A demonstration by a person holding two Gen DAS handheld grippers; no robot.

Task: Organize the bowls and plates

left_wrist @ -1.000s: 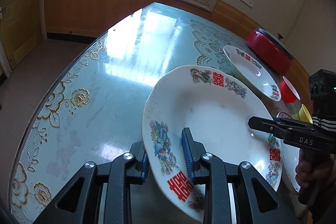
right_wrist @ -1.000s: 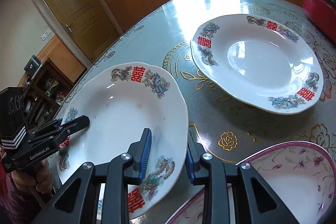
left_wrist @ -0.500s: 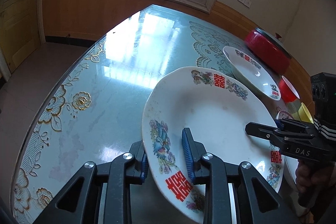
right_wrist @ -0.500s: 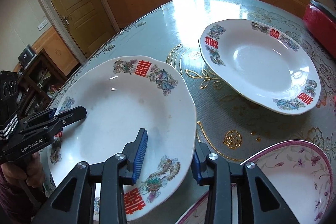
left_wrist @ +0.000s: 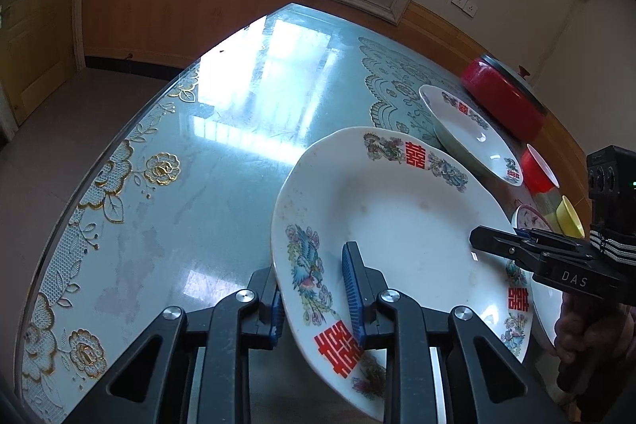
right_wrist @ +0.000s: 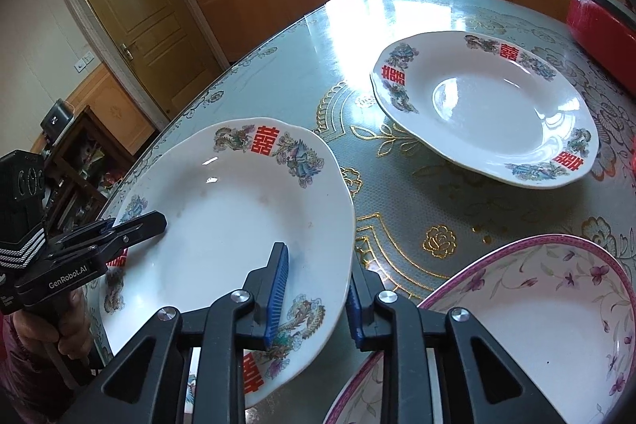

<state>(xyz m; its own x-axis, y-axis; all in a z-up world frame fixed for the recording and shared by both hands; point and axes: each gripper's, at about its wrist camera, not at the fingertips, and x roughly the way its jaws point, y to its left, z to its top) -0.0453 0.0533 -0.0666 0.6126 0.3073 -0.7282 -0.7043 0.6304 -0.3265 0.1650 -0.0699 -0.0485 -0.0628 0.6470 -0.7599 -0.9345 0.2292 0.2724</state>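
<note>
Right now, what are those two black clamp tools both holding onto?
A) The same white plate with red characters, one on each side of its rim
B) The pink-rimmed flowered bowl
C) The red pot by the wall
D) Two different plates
A. The left gripper and the right gripper straddle opposite edges of one white plate with red characters; the right one's jaws are closing on its rim, and the second matching plate sits untouched.
</note>
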